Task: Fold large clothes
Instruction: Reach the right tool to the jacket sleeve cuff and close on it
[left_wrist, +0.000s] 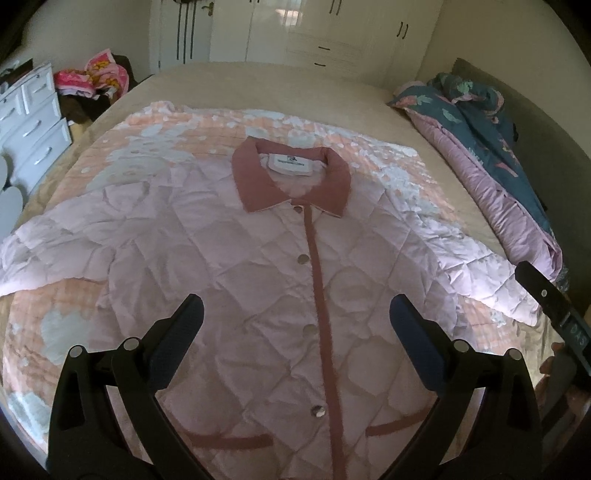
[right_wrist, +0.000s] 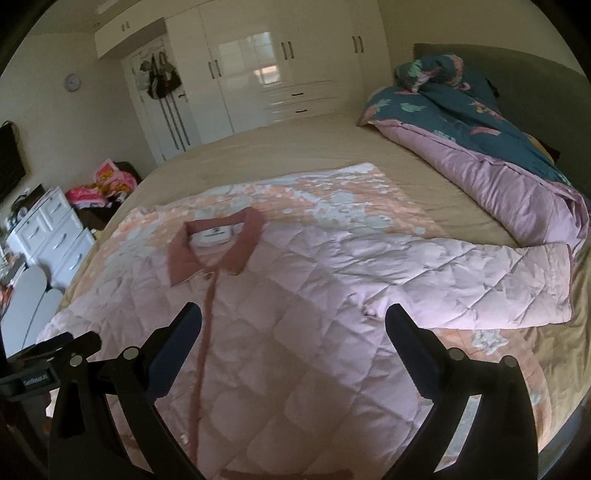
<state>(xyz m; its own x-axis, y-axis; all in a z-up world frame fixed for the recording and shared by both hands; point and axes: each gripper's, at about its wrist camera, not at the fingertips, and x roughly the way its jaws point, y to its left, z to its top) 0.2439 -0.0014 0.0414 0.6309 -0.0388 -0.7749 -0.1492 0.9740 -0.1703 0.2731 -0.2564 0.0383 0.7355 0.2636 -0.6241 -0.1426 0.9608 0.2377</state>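
A pale pink quilted jacket lies flat and buttoned on the bed, its front up, both sleeves spread sideways. It has a dusty-rose collar and a rose placket down the middle. My left gripper hovers open above the jacket's lower front, astride the placket, holding nothing. My right gripper hovers open over the jacket's right half, near the armpit of the right sleeve, also empty. Part of the right gripper's body shows at the right edge of the left wrist view.
The jacket rests on a peach and white patterned blanket over a beige bed. A bunched teal and lilac duvet lies along the bed's right side. A white dresser, a pile of pink clothes and white wardrobes stand beyond.
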